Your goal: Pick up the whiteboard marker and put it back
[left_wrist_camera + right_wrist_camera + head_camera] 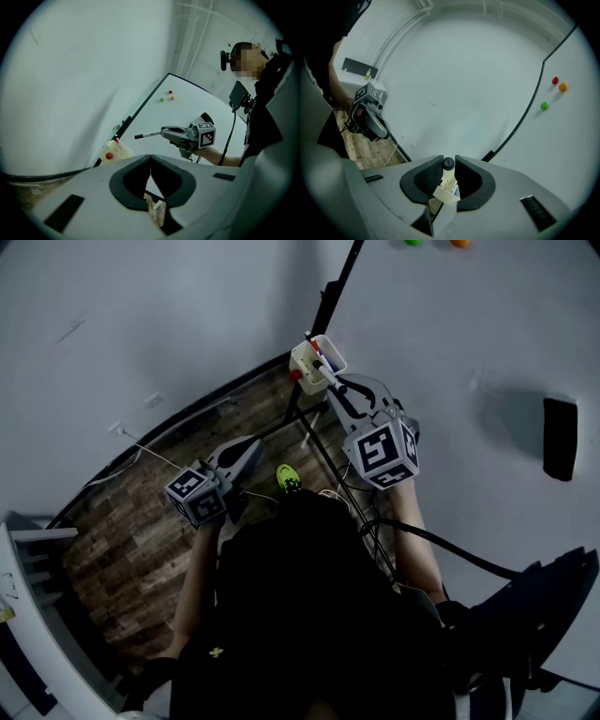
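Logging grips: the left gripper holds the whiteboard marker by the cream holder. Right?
No. The right gripper holds the whiteboard marker by the cream holder, as the right gripper view shows; the left gripper is shut on nothing.

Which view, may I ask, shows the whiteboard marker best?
Left gripper view: the black-tipped white whiteboard marker shows side-on in the right claw. Right gripper view gives only its end; head view shows it small.
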A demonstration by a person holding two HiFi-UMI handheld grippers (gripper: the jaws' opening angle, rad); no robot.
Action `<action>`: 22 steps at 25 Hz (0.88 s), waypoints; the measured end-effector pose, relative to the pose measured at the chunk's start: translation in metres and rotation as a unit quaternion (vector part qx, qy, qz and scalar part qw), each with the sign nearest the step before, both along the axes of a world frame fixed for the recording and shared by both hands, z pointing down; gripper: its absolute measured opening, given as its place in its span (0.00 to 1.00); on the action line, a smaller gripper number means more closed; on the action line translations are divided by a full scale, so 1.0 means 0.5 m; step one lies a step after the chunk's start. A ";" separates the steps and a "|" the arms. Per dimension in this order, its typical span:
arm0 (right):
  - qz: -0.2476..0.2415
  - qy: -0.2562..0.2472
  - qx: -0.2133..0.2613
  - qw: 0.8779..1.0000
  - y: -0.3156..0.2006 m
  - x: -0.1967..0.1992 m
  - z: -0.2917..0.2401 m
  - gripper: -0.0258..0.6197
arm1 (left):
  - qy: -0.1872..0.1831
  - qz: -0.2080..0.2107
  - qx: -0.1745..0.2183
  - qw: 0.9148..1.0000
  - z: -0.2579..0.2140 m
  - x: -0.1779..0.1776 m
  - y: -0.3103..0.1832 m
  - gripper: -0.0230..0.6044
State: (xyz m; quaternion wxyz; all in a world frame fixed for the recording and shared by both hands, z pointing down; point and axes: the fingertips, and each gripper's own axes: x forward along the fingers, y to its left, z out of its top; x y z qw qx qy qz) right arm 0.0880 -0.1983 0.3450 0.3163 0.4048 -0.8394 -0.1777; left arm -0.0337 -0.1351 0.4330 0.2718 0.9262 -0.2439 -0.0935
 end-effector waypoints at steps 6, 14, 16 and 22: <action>0.003 -0.001 -0.002 1.000 -0.024 0.009 0.002 0.18 | 0.003 -0.005 -0.007 1.000 -0.005 -0.002 -0.008 0.07; 0.011 0.001 -0.004 1.000 -0.044 0.026 0.010 0.18 | 0.002 -0.014 -0.017 1.000 -0.006 -0.005 -0.010 0.07; 0.013 0.003 -0.002 1.000 -0.051 0.031 0.014 0.18 | 0.002 -0.012 -0.015 1.000 -0.008 -0.002 -0.011 0.07; 0.020 0.003 -0.007 1.000 -0.077 0.042 0.029 0.18 | 0.005 -0.013 0.000 1.000 -0.024 -0.001 -0.012 0.07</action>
